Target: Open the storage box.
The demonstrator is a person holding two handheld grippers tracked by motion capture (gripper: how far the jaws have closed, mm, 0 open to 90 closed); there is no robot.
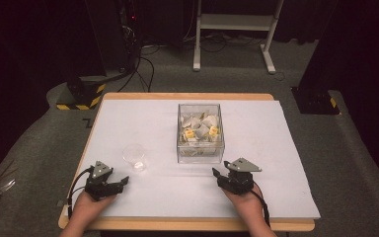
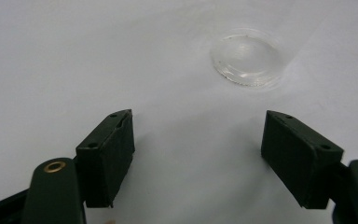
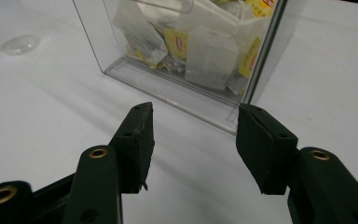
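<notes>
On the white sheet-covered wooden table (image 1: 143, 113), near its front edge, rest two black two-jaw hand-held grippers, each held from below by one of the person's hands. Left gripper (image 1: 120, 183): jaws spread wide apart with nothing between them, as the left gripper view (image 2: 198, 140) confirms; bare white surface lies in the gap. Just beyond its jaws and slightly to the right stands a small clear plastic cup (image 1: 134, 157), upright and apart from the gripper; in the left gripper view the cup's round transparent base (image 2: 247, 57) appears ahead of the right-hand jaw. Right gripper (image 1: 220, 174): jaws likewise parted and empty, seen in the right gripper view (image 3: 193, 135), pointing toward the near corner of a clear rectangular plastic box (image 1: 200, 129). This box stands at the table's middle, open at the top, and contains loose white paper tea-bag sachets with yellow labels (image 3: 200, 51). Box and right gripper are near one another without touching. Cup and box stand side by side, apart, the cup to the left of the box's near end.
</notes>
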